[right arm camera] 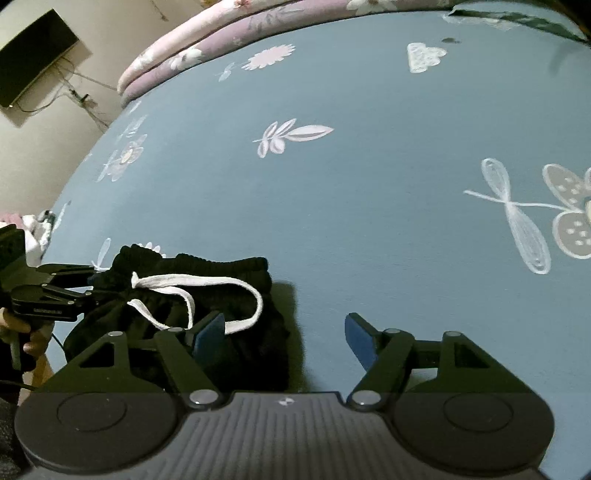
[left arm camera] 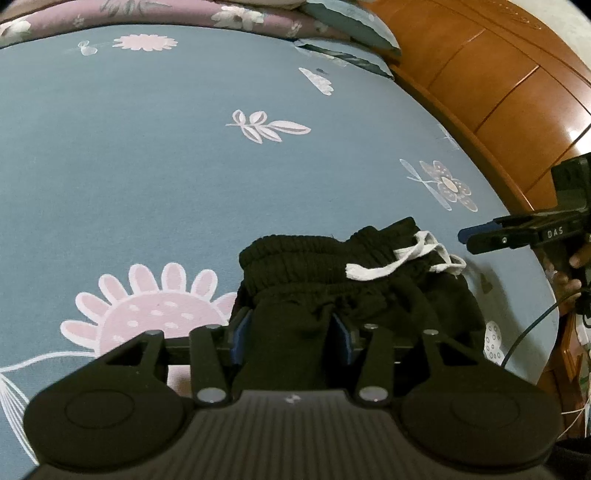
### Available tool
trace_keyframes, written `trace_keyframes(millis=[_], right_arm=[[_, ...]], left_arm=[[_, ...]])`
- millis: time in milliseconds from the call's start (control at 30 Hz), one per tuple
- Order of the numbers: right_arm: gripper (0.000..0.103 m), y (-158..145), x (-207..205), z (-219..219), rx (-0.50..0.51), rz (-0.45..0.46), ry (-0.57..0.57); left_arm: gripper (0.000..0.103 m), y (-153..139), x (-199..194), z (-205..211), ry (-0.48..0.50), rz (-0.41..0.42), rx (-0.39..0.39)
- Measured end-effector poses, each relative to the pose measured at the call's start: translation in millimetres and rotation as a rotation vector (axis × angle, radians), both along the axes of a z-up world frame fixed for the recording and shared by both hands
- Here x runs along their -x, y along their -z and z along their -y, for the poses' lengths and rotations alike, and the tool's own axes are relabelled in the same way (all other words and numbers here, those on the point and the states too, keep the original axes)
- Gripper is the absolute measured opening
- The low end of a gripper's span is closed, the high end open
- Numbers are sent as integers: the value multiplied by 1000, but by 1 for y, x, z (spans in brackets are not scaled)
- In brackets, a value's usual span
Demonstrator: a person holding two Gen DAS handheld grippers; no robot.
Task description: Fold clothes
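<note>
We saw a pair of black shorts (left arm camera: 332,295) lying bunched on the blue flowered bedsheet (left arm camera: 147,184), close to the bed's near edge and toward the corner by the wooden headboard (left arm camera: 480,74). Their elastic waistband faced the far side of the bed, and a white drawstring (left arm camera: 402,262) lay looped across the top of it. Our left gripper (left arm camera: 291,334) had its blue pads on either side of a fold of the black fabric; the cloth filled the gap and the pads seemed to press on it. Our right gripper (right arm camera: 284,332) stood with its jaws wide apart and nothing between them: one blue pad (right arm camera: 210,332) hung over the shorts beside the drawstring loop, the other over bare sheet. A folded purple floral quilt (right arm camera: 221,33) lay along the bed's far edge.
</note>
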State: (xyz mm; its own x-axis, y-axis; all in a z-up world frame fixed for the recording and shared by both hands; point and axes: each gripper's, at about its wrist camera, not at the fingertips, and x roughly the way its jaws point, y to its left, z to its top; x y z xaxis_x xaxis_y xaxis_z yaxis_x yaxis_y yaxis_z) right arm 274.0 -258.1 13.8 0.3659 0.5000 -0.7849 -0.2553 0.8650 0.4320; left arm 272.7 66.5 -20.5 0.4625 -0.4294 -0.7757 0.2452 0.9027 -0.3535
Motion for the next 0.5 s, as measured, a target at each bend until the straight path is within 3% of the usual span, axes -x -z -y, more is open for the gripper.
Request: trace_keyframes(millis=[167, 300, 367, 433, 500], right_arm=[[67, 27, -13, -8, -32, -43, -43], [67, 48, -18, 1, -164, -94, -7], [67, 55, -15, 7, -231, -106, 14], [67, 60, -10, 12, -297, -117, 26], [67, 60, -4, 14, -309, -112, 35]], left_arm=[[58, 3, 0, -2, -35, -15, 3], [62, 11, -2, -6, -48, -63, 46], [58, 13, -2, -8, -41, -78, 69], [29, 11, 0, -9, -34, -65, 87], [22, 6, 1, -10, -33, -46, 91]])
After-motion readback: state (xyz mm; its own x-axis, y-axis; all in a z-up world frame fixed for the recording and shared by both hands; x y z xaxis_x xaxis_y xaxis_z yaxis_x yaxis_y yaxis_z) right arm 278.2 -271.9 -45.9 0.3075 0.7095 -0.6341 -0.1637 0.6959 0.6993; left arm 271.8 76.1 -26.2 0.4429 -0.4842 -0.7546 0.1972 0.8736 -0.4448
